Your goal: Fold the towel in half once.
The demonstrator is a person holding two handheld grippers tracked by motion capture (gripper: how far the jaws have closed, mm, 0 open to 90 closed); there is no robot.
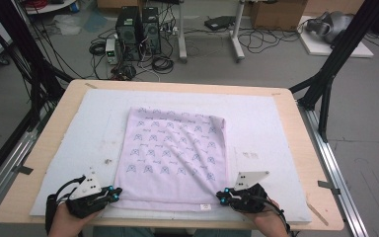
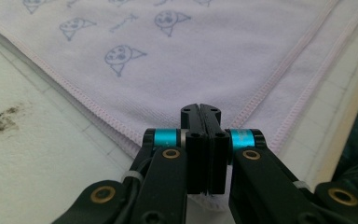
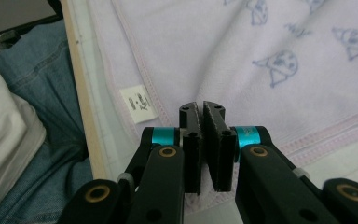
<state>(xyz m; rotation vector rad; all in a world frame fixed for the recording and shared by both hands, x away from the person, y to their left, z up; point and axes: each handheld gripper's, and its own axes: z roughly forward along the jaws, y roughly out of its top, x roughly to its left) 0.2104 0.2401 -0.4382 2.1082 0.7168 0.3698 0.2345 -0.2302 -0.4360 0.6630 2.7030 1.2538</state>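
Pale lilac cloth point(image 1: 172, 155), a square terry towel printed with small blue-grey cartoon faces and edged with pink stitching, lies spread flat on the white padded mat point(image 1: 276, 128) that covers the light wooden table point(image 1: 296, 106), its near edge running close to the person's side. The left gripper point(image 1: 114, 193), a black two-jaw tool with turquoise collars and a grey three-cornered plate, sits at the towel's near left corner; in the left gripper view its jaws are pressed together over that corner, the hem point(image 2: 98, 112) passing under them, with cloth showing just below the pads. The right gripper point(image 1: 220, 196) sits at the near right corner, jaws likewise closed with a thin slit at the tips, towel beneath them. A small white label point(image 3: 139, 103) lies at the hem just beside the right jaws. Dark stain point(image 2: 2, 120) marks the mat left of the towel.
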